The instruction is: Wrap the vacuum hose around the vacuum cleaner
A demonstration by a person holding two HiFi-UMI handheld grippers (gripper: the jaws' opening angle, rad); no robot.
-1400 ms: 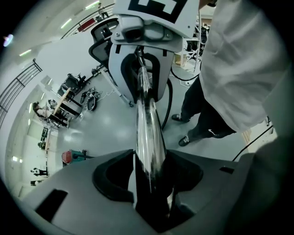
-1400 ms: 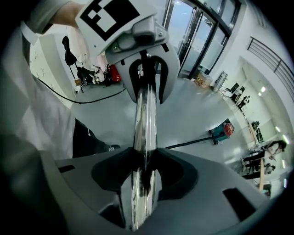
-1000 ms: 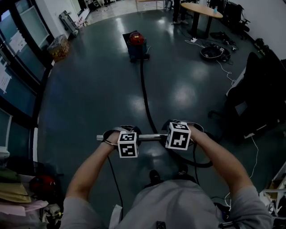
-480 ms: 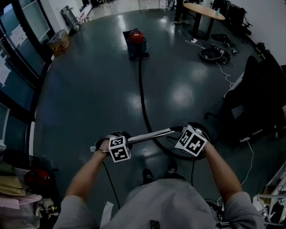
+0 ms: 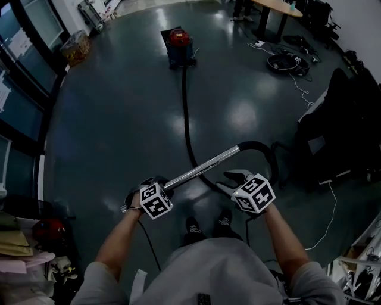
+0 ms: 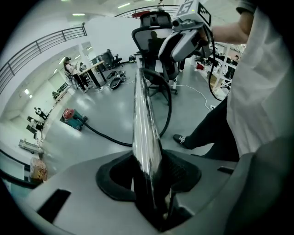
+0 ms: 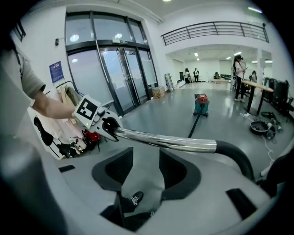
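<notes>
The red-topped vacuum cleaner [image 5: 178,44] stands far across the floor. Its black hose [image 5: 186,119] runs toward me and loops right into a chrome wand [image 5: 202,167]. My left gripper [image 5: 158,184] is shut on the wand's near end. In the left gripper view the wand [image 6: 144,133] rises from between the jaws of that gripper [image 6: 149,170]. My right gripper [image 5: 233,179] hangs just below the wand, open and holding nothing. In the right gripper view its jaws [image 7: 146,172] are apart. The wand [image 7: 165,140] crosses beyond them toward the left gripper [image 7: 98,121].
A dark office chair [image 5: 333,131] stands at the right, with a white cable on the floor below it. A round table [image 5: 280,6] and a black floor unit [image 5: 286,62] are at the far right. A glass wall and clutter [image 5: 36,244] line the left. My shoes [image 5: 205,225] are below the wand.
The wand has swung from level to a diagonal, its hose end now farther away. My right gripper has come off the wand and sits below it. The left gripper still holds the wand.
</notes>
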